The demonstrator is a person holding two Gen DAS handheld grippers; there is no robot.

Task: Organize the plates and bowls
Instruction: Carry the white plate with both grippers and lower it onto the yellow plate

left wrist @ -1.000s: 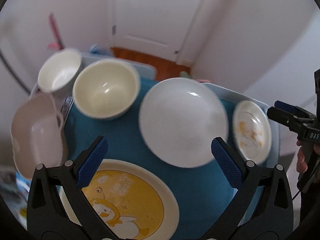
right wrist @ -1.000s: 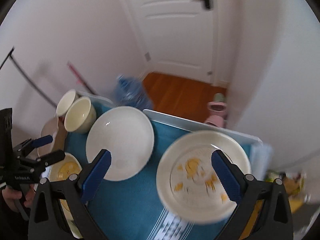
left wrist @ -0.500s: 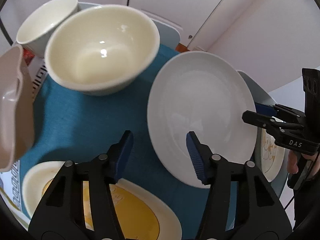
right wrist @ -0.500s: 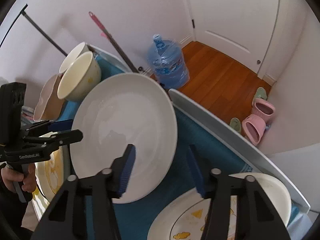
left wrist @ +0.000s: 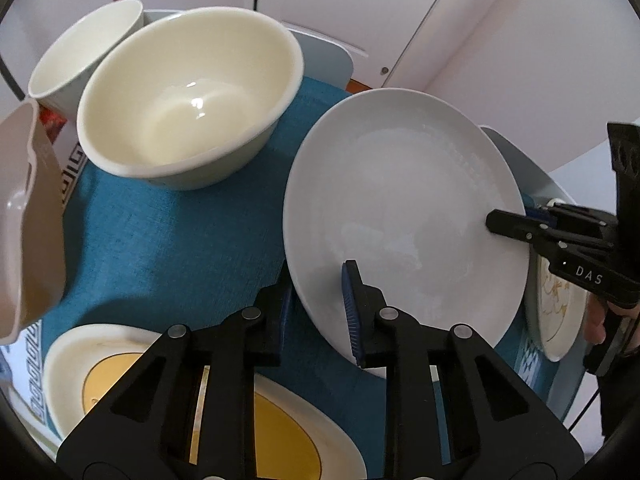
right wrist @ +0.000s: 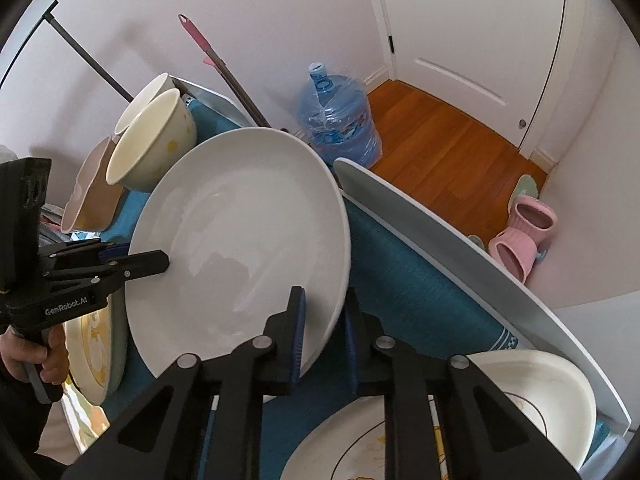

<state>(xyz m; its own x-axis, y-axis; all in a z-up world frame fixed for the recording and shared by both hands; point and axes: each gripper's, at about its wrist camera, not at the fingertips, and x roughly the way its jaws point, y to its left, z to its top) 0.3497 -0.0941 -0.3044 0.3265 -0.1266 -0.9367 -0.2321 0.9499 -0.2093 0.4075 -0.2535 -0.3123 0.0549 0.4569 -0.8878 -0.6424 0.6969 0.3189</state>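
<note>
A large plain white plate (left wrist: pixel 400 208) (right wrist: pixel 240 232) lies over the blue cloth (left wrist: pixel 172 240), held from two sides. My left gripper (left wrist: pixel 318 312) is closing its jaws on the plate's near rim, and the blue pads (left wrist: pixel 349 308) press on it. On the opposite rim my right gripper (right wrist: pixel 324 334) is closing the same way, pads against both faces. Each gripper shows in the other's view: the right gripper (left wrist: pixel 504 226) at the plate's far edge, the left gripper (right wrist: pixel 160 262) at its left edge. I cannot tell whether the plate still touches the cloth.
A cream bowl (left wrist: pixel 188 96), a smaller white bowl (left wrist: pixel 84 48) and a beige dish (left wrist: pixel 24 220) stand at the left. A yellow cartoon plate (left wrist: pixel 120 360) lies under my left gripper, a patterned plate (right wrist: pixel 360 452) under my right. Beyond the table edge stands a water bottle (right wrist: pixel 340 120).
Both grippers came down from above the table to the white plate's rim, and both went from wide open to shut on it.
</note>
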